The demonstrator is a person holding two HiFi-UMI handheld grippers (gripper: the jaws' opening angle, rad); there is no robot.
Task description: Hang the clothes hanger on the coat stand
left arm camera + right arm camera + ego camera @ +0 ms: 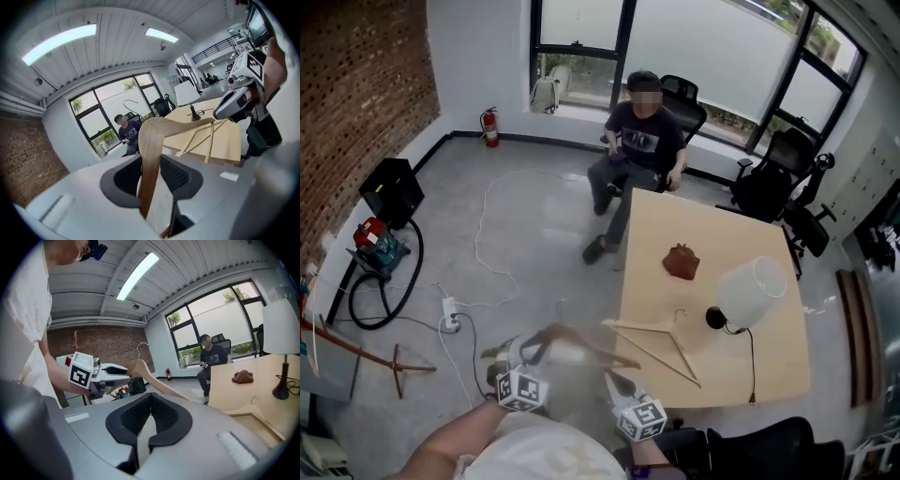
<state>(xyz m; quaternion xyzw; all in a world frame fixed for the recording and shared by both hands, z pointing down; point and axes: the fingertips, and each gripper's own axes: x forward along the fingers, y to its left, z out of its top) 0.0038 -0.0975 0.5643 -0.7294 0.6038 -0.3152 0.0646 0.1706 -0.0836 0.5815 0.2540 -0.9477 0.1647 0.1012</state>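
Head view: a person carries a wooden clothes hanger (pixel 581 342), blurred at the bottom centre of the frame, with the left gripper (pixel 530 354) and right gripper (pixel 617 384) on either side of it. A second hanger (pixel 661 342) lies on the light wooden table (pixel 773 370) to the right, near a toppled white lamp (pixel 752 291). A seated person (pixel 642 141) looks on from the top centre. Reddish wooden bars at the lower left edge (pixel 366 356) may be the coat stand, though that cannot be confirmed.

Left gripper view: the left gripper (pixel 150 161) pinches one arm of the clothes hanger (pixel 151 136), which rises between the dark pads and bends right toward the right gripper (pixel 222 112). That gripper's tip sits at the far end of the wood.

Right gripper view: the right gripper (pixel 150 397) has its tips pressed together with nothing between them. The clothes hanger (pixel 140 367), wire hook upward, sits in the left gripper (pixel 124 373) at centre left, in front of a brick wall (pixel 93 345).

The hanger appears lifted and in transit, with the hanging not yet done. The next move likely calls for turning toward the stand, keeping the hook upright, and lowering it over a peg.
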